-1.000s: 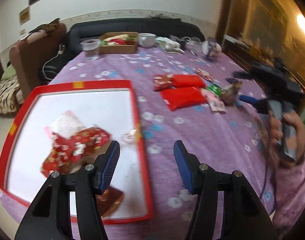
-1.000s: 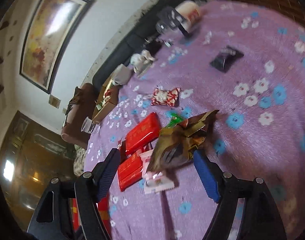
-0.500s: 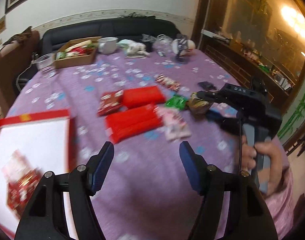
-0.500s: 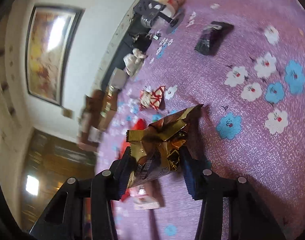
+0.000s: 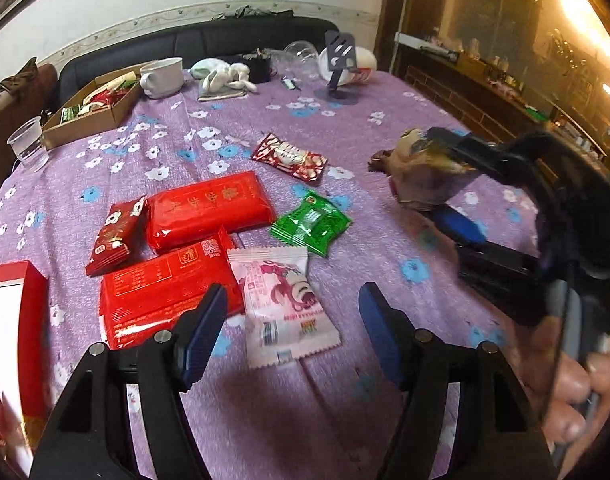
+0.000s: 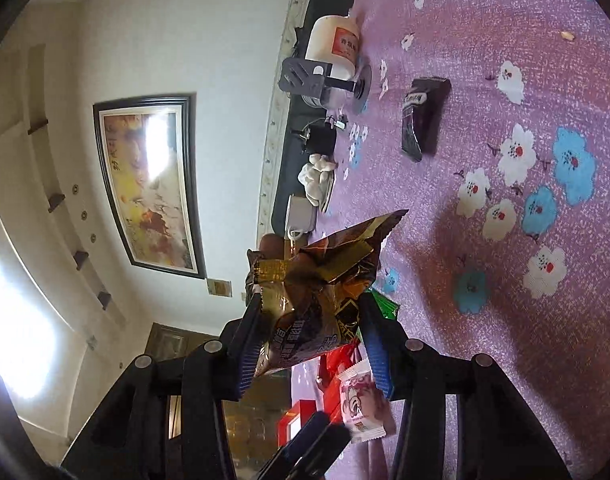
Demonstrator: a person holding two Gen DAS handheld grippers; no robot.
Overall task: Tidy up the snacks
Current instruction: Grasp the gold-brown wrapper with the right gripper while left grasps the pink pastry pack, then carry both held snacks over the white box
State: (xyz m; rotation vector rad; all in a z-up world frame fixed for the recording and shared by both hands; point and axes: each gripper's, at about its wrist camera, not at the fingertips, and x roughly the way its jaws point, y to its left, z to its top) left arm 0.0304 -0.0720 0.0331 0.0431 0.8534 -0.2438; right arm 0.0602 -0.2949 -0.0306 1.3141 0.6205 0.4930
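Note:
My left gripper (image 5: 293, 332) is open and empty, low over a pink-and-white snack packet (image 5: 281, 296) on the purple flowered tablecloth. Two red packs (image 5: 209, 208) (image 5: 165, 288), a small red packet (image 5: 115, 236), a green packet (image 5: 311, 224) and a red-white candy packet (image 5: 291, 156) lie beyond it. My right gripper (image 6: 313, 344) is shut on a gold-brown snack bag (image 6: 317, 292) and holds it above the cloth; the bag also shows in the left wrist view (image 5: 421, 172). The red box (image 5: 13, 320) with a white inside is at the left edge.
A cardboard box of snacks (image 5: 89, 108), a plastic cup (image 5: 27, 148), a white mug (image 5: 161, 76), a cloth toy (image 5: 225, 76) and a phone stand (image 5: 339, 68) stand at the far side. A dark packet (image 6: 423, 116) lies alone on the cloth.
My left gripper has swung right from over the red box to the loose packets. My right gripper has closed on the gold-brown bag and lifted it off the cloth.

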